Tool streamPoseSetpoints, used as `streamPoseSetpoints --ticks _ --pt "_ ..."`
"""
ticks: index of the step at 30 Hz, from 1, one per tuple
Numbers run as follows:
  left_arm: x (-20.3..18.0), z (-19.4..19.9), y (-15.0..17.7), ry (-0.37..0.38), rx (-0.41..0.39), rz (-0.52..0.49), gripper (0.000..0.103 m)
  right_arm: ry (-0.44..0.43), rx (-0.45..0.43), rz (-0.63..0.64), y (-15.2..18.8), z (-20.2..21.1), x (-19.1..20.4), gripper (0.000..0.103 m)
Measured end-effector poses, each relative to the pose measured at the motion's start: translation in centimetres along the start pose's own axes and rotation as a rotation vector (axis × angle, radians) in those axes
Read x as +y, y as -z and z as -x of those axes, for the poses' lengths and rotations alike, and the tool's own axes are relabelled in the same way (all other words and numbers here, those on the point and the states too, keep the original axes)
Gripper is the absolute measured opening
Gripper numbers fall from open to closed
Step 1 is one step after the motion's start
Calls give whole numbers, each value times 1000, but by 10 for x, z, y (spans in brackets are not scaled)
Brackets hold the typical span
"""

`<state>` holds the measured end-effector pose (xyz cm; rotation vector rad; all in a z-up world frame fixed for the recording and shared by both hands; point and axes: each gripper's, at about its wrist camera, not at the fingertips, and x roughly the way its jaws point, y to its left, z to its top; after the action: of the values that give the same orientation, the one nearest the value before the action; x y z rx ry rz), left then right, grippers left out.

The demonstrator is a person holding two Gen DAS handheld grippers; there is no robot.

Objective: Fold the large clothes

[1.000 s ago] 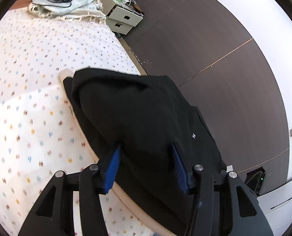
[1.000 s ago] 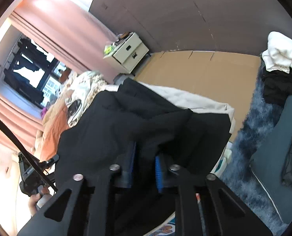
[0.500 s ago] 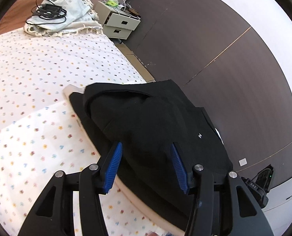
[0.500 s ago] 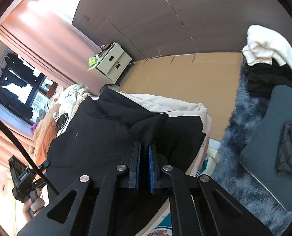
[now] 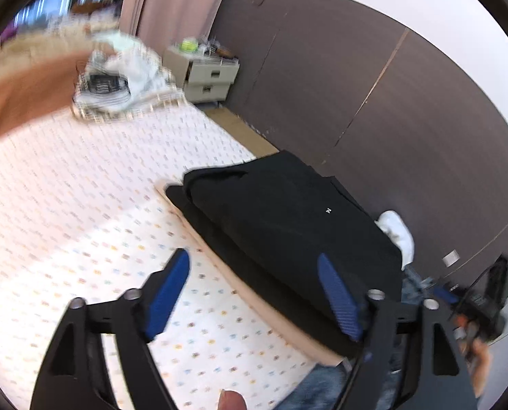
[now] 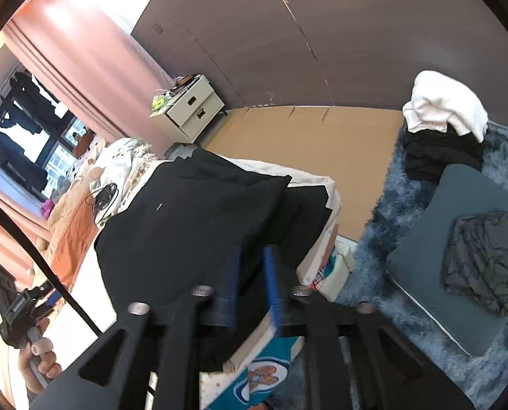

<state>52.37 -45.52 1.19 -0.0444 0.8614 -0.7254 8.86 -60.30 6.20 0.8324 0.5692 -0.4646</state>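
We see the black garment (image 5: 288, 225) lying folded on the bed (image 5: 83, 205), at the bed's edge nearest the dark wall panels (image 5: 407, 109), on top of a cream sheet edge (image 5: 240, 283). A small white logo shows on its top layer.

Left claw (image 5: 254, 294): jaws opening, blue pads wide apart, nothing pressed between them. One pad hangs over the dotted bed cover, the other over the garment's near edge. The view is motion-blurred.

Right claw (image 6: 254, 280): jaws opening, a narrow gap between the pads; the garment's (image 6: 192, 225) dark fabric sits right at the tips, but we cannot tell if any is between them.

From the right wrist view the left hand (image 6: 37, 358) shows at lower left, wrapped round its claw handle. Nightstand (image 6: 189, 109) stands by the pink curtain (image 6: 76, 65). A white-and-black clothes pile (image 6: 441, 126) sits on the blue shaggy rug (image 6: 390, 205), with a grey cushion (image 6: 435, 259) just beside it.
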Motion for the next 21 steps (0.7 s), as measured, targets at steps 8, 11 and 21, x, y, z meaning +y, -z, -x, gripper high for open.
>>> streamPoseSetpoints --ticks 8,11,21 --pt "-18 83 29 -74 -72 -105 82 -26 -78 64 30 53 18 98" --pt "-25 115 40 -94 -104 -129 82 -33 -84 91 44 69 24 98" --pt "-39 207 86 -146 -225 -155 98 -36 -148 185 88 125 42 103"
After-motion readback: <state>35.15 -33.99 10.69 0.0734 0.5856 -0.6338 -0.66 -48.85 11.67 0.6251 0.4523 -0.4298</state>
